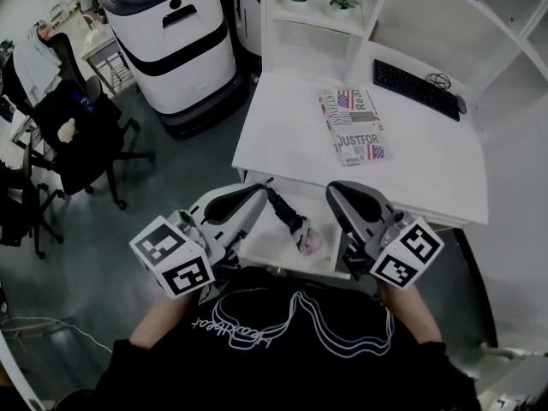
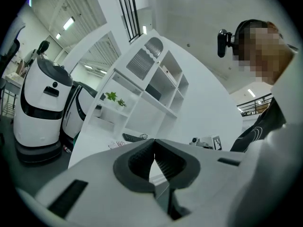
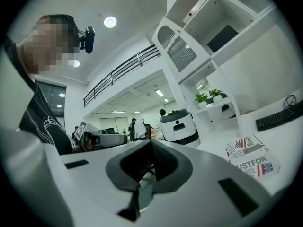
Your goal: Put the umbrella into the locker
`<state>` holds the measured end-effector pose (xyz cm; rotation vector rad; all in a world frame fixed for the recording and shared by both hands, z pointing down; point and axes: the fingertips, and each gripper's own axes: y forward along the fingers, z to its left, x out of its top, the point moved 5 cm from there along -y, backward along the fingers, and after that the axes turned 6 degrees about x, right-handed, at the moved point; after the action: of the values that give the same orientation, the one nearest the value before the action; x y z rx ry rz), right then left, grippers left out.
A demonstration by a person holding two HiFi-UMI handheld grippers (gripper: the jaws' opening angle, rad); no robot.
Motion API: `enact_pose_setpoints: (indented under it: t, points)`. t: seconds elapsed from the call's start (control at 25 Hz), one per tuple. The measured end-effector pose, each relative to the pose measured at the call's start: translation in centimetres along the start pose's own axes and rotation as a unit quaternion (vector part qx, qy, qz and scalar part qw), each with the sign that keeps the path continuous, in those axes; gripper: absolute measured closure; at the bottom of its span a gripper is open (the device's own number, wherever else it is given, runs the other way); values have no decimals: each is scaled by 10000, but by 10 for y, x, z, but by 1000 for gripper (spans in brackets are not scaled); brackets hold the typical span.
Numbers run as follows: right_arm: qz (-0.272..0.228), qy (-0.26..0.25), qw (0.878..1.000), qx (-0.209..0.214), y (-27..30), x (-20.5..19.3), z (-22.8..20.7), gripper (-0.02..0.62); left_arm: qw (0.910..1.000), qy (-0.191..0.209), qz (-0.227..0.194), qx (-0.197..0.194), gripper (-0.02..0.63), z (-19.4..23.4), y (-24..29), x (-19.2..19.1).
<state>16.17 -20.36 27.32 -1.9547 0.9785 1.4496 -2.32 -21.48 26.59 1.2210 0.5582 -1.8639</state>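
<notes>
Left gripper [image 2: 154, 143] and right gripper [image 3: 150, 143] are both pressed together, empty; the umbrella [image 1: 289, 221] between them seems already in the locker [image 1: 265, 251], so only shutting it remains.

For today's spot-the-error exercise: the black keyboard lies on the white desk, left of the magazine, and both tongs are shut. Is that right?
No. In the head view the keyboard lies right of the magazine on the white desk. The left tongs and right tongs are indeed shut.
</notes>
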Motion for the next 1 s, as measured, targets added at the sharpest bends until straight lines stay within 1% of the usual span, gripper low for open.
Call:
enact_pose_setpoints:
  t: [0.2, 0.4, 0.8, 1.0]
  points:
    - [138, -134, 9998, 41, 3, -6, 2, 592, 9999, -43, 74, -72, 601, 1, 3, -5]
    - [132, 21, 9999, 51, 2, -11, -1, 592, 9998, -128, 148, -61, 601, 4, 9, -12]
    - [211, 74, 9997, -32, -5, -19, -9, 592, 9990, -310, 304, -90, 601, 6, 20, -26]
    - [223, 208, 9995, -72, -6, -27, -15, 592, 9983, -439, 389, -49, 601, 13, 24, -36]
